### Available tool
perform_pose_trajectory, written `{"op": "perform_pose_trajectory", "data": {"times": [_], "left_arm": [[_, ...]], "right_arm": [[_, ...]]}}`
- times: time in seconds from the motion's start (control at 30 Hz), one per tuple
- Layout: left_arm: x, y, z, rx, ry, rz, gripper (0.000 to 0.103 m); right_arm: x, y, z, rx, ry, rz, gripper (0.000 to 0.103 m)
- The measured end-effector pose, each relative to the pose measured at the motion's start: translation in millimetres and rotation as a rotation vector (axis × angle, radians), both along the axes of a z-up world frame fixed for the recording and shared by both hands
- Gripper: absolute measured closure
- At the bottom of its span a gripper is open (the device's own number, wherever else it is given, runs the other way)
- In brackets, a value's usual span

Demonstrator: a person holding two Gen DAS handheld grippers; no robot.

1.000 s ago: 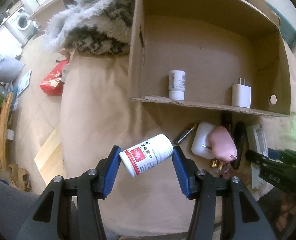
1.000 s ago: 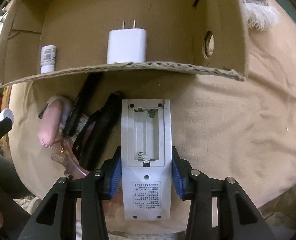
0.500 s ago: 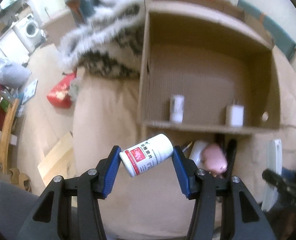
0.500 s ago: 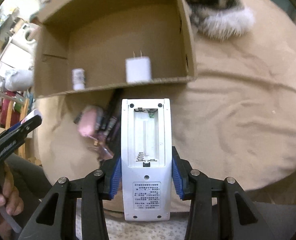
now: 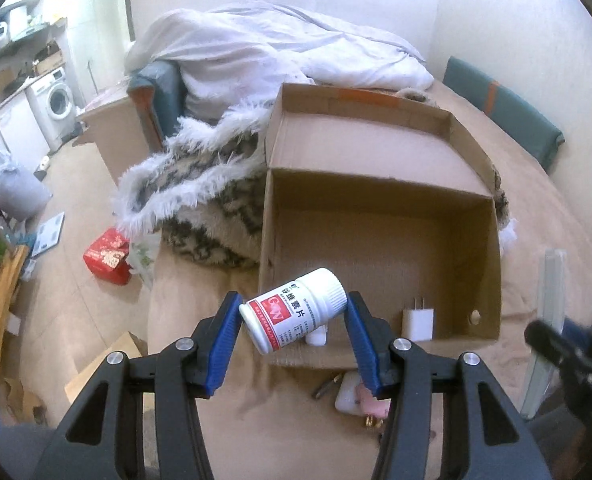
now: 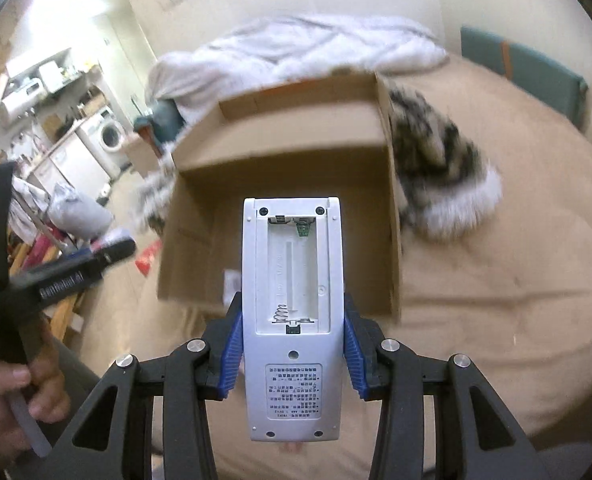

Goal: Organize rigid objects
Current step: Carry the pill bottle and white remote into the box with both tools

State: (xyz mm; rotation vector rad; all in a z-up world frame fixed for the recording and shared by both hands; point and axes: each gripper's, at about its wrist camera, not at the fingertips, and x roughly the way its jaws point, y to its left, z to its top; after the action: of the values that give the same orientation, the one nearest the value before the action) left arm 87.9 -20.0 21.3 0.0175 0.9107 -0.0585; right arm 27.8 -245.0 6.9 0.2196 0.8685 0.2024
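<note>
Both loads have risen clear above the cardboard box (image 5: 375, 240): left hand-held gripper (image 5: 294, 326) clamped on the pill bottle (image 5: 294, 316), right hand-held gripper (image 6: 292, 340) on the remote (image 6: 292, 300), ready for dropping in.

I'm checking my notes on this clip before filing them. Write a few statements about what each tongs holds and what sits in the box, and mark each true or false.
1. The left tongs grip a white pill bottle with a red label. True.
2. The right tongs are open and hold nothing. False: they are shut on a white remote control.
3. The remote's battery compartment is uncovered and without batteries. True.
4. The cardboard box lies flattened. False: it stands open on the tan bedding.
5. A white charger plug stands inside the box. True.
</note>
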Motion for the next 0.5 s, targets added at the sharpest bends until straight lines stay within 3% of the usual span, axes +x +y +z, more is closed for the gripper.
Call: {"op": "perform_pose_trajectory", "data": {"times": [0.23, 0.5], "left_arm": [[40.1, -12.6, -11.7, 0.014, 0.014, -0.007, 0.054], [76.8, -25.1, -52.8, 0.047, 0.098, -0.015, 0.054]], "right_arm": [[57.5, 5.3, 7.2, 0.028, -0.009, 0.023, 0.057], [115.3, 9.6, -34.7, 0.037, 0.117, 0.023, 0.057]]}}
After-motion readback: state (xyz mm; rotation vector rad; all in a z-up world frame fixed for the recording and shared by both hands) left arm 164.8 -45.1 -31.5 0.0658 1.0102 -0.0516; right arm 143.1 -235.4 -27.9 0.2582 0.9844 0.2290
